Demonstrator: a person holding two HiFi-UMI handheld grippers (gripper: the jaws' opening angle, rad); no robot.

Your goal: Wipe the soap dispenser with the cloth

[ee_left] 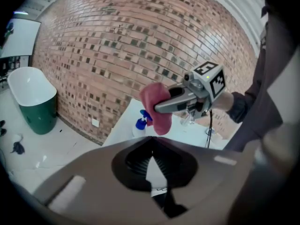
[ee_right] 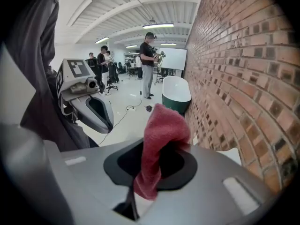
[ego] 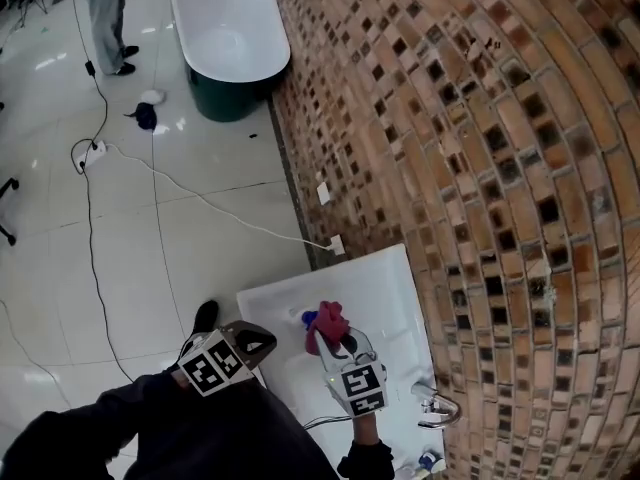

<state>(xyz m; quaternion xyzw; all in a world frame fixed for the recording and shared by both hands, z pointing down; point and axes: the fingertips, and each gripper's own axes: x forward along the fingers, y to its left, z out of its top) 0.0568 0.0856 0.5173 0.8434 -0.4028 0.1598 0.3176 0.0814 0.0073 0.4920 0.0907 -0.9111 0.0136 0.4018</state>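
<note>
Head view: the right gripper (ego: 340,342) is clamped on the red cloth (ego: 328,322) above the white tabletop (ego: 385,283), right by the blue-topped soap dispenser (ego: 309,318). The left gripper (ego: 260,345) is off the tabletop's edge.

Left gripper view: its jaws are together with nothing between them (the dispenser stands upright, partly behind the cloth).

Right gripper view: the cloth is pinched between the jaws and hides the dispenser. A bathtub (ee_right: 176,95) stands beyond.

cloth (ee_right: 161,139) was pinkish red. soap dispenser (ee_left: 139,127) had a white body and blue pump. wall (ego: 480,168) was tan-brown brick dotted with dark squares. bathtub (ego: 228,28) was white inside, dark green outside. basin (ego: 385,283) was white.
</note>
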